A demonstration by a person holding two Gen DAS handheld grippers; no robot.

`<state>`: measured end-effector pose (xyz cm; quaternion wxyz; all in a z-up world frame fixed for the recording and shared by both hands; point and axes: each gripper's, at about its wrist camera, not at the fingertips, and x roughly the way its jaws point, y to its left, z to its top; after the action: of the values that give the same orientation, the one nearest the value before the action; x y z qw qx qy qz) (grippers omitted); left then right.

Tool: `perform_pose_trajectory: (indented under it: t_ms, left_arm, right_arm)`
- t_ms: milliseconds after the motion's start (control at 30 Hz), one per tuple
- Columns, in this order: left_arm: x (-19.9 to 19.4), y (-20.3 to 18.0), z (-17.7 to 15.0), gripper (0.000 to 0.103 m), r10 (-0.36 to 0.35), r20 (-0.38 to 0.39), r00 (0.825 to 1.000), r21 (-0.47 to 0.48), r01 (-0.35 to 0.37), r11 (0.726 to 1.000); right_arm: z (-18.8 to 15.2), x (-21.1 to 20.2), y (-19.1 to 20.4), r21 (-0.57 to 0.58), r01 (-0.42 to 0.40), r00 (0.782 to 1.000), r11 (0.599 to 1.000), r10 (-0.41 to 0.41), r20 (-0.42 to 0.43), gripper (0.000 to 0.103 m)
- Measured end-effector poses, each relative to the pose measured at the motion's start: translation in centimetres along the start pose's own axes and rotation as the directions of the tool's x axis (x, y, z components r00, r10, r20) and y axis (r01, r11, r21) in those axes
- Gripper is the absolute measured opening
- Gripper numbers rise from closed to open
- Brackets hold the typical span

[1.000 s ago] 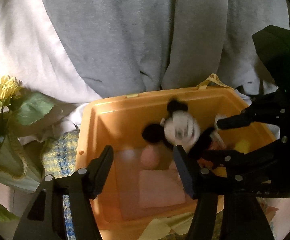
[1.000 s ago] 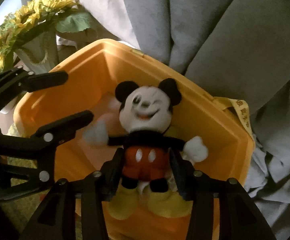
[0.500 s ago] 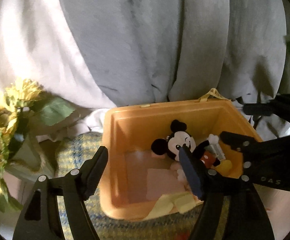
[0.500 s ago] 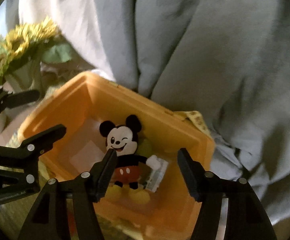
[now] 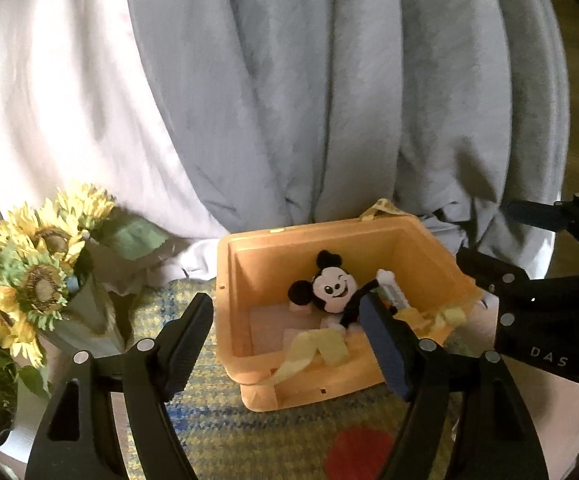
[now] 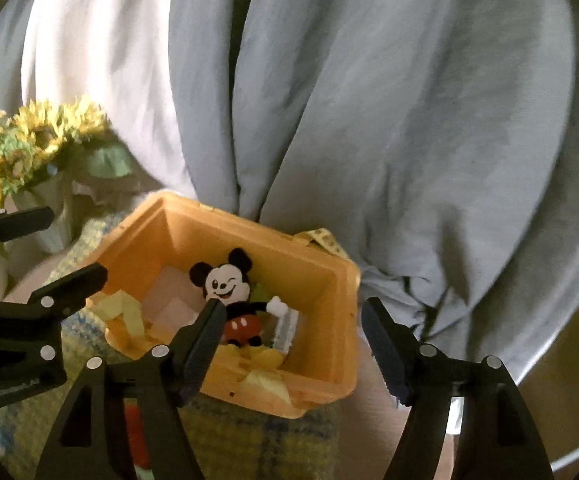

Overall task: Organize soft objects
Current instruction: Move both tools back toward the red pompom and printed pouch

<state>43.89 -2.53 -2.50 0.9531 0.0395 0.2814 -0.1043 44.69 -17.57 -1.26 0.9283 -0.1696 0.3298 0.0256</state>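
Note:
A Mickey Mouse plush [image 5: 335, 288] lies on its back inside an orange plastic bin [image 5: 409, 240]; it also shows in the right wrist view [image 6: 229, 284], inside the bin [image 6: 329, 280]. Yellow cloth pieces [image 5: 317, 350] and a pale folded cloth lie in the bin with it. My left gripper [image 5: 287, 338] is open and empty, held above and in front of the bin. My right gripper [image 6: 293, 340] is open and empty, also back from the bin. Each gripper shows in the other's view, the right one [image 5: 529, 280] and the left one [image 6: 29, 300].
The bin stands on a yellow-blue woven mat [image 5: 225, 440] with a red spot [image 5: 359, 454]. A bunch of sunflowers in a pale wrap [image 5: 37, 280] stands left of the bin. Grey [image 5: 329, 100] and white bedding [image 5: 49, 100] hangs behind.
My right gripper let go of the Mickey plush, which now lies in the bin. Both grippers have pulled back and up from the bin, so it looks smaller.

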Motion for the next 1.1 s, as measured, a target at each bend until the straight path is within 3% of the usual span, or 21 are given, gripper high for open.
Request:
perform_pose_trajectory:
  t_ms: [267, 533, 1100]
  left_arm:
    - [-3.6, -0.7, -0.7, 0.08, -0.051, 0.058, 0.997, 0.023, 0.05, 0.999]
    - [-6.7, -1.8, -2.4, 0.093, -0.088, 0.159, 0.983, 0.055, 0.08, 0.995]
    - [-5.9, -4.9, -8.9, 0.093, -0.072, 0.082, 0.994, 0.203, 0.054, 0.978]
  right_arm:
    - [-2.6, -6.1, -0.5, 0.14, 0.138, 0.978, 0.981, -0.157, 0.138, 0.082]
    - [-5.8, -9.8, -0.8, 0.276, 0.158, 0.96, 0.948, -0.213, 0.184, 0.085]
    - [-13.6, -10.3, 0.1, 0.374, 0.206, 0.967, 0.904, -0.248, 0.066, 0.085]
